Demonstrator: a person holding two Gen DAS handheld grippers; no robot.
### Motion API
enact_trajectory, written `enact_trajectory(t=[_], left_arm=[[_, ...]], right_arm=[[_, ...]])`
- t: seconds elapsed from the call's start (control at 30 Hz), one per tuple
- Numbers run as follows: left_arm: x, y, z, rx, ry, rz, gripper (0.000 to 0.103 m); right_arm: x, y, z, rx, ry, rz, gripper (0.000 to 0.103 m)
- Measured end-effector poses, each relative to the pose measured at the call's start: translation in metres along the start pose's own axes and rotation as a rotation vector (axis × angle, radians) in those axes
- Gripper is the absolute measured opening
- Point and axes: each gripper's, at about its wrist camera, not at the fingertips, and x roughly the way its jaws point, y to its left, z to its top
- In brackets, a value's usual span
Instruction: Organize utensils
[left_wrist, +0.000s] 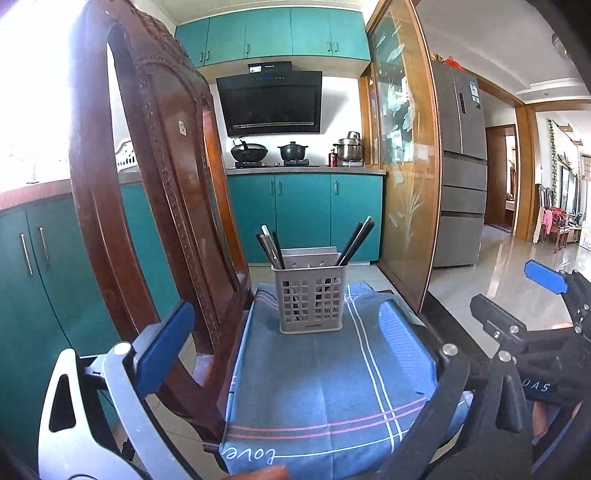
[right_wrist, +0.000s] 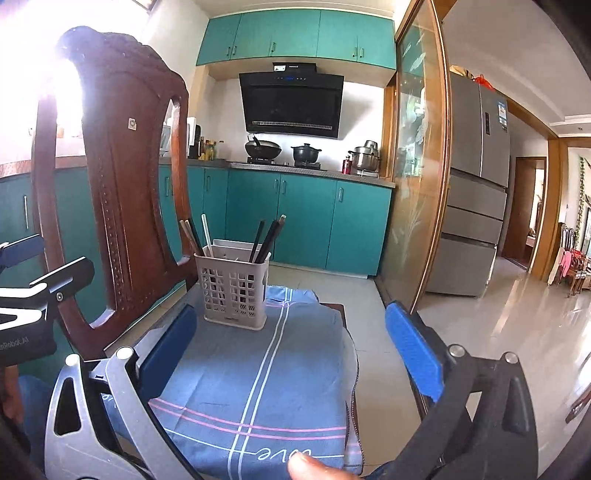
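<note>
A grey plastic utensil basket (left_wrist: 312, 299) (right_wrist: 232, 291) stands upright on a blue cloth (left_wrist: 325, 384) (right_wrist: 258, 373) that covers a chair seat. Dark chopsticks (left_wrist: 271, 247) lean out of its left side and more (left_wrist: 356, 240) out of its right. In the right wrist view dark chopsticks (right_wrist: 267, 238) and a pale one (right_wrist: 206, 236) stick out. My left gripper (left_wrist: 284, 343) hangs open in front of the basket, with nothing between its blue pads (left_wrist: 166, 347). My right gripper (right_wrist: 291, 350) is also open and empty, short of the basket and to its right.
The carved wooden chair back (left_wrist: 155, 177) (right_wrist: 122, 184) rises close on the left of the basket. Behind are teal cabinets (left_wrist: 303, 214), a stove with pots (left_wrist: 291, 151), a glass-panelled door (left_wrist: 402, 147) and a grey fridge (left_wrist: 461, 166). Tiled floor (right_wrist: 498, 332) lies to the right.
</note>
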Motion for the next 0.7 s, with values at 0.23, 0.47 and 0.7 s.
enact_trajectory(t=[0.23, 0.47, 0.7], left_arm=[[-0.0043, -0.0021, 0.0005, 0.013, -0.01, -0.004, 0.1], [-0.0062, -0.0059, 0.0022, 0.02, -0.018, -0.011, 0.1], [-0.0052, -0.0089, 0.001, 0.028, -0.011, -0.018, 0.1]], right_arm=[[-0.0029, -0.0037, 0.0009, 0.017, -0.002, 0.002, 0.1], [-0.0061, -0.0069, 0.0011, 0.02, -0.011, 0.0, 0.1], [-0.0047, -0.008, 0.0, 0.018, -0.005, 0.001, 0.1]])
